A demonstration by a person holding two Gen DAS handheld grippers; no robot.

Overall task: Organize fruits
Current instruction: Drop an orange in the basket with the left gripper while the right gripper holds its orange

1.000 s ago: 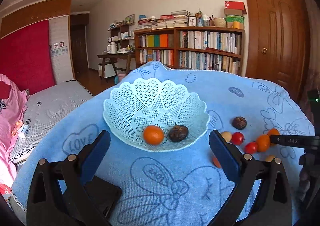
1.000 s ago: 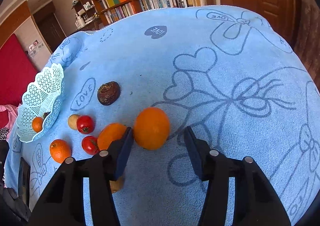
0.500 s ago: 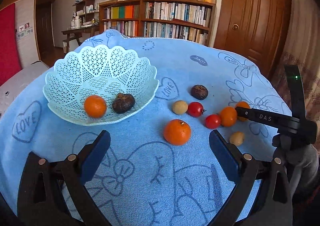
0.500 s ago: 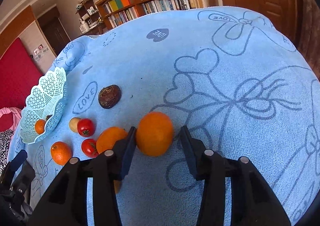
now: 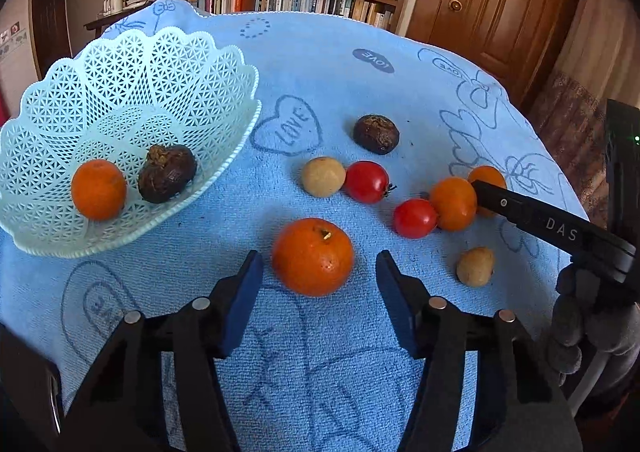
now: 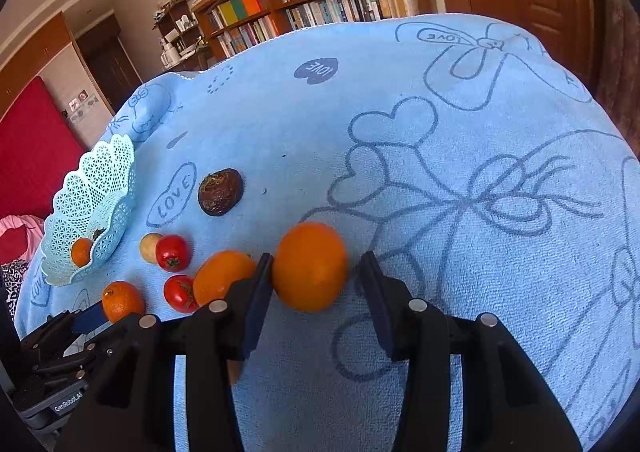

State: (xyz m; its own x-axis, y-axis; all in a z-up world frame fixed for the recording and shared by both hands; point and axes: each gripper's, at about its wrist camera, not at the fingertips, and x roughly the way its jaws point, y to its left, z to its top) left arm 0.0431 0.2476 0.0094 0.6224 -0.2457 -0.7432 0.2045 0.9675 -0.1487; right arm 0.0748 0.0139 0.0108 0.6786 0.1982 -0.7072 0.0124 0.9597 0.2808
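A mint lattice basket [image 5: 248,92] at the left holds an orange [image 5: 98,190] and a dark brown fruit [image 5: 167,173]. My left gripper [image 5: 317,267] is open, its blue pads on either side of a tangerine [image 5: 312,256] on the blue cloth, not touching it. My right gripper [image 6: 315,266] is open around a larger orange [image 6: 310,266]; the left pad touches it and a narrow gap shows at the right pad. In the left wrist view this gripper's finger [image 5: 520,208] lies between two oranges [image 5: 454,204].
Loose on the cloth lie a dark fruit [image 5: 376,134], two red tomatoes [image 5: 367,182], a tan round fruit [image 5: 323,177] and another tan one [image 5: 475,266]. A second orange [image 6: 224,276] presses against my right gripper's left finger. Bookshelves and a wooden door stand behind.
My left gripper swung right from the basket, came down on the tangerine and narrowed around it. My right gripper's fingers closed in on the larger orange.
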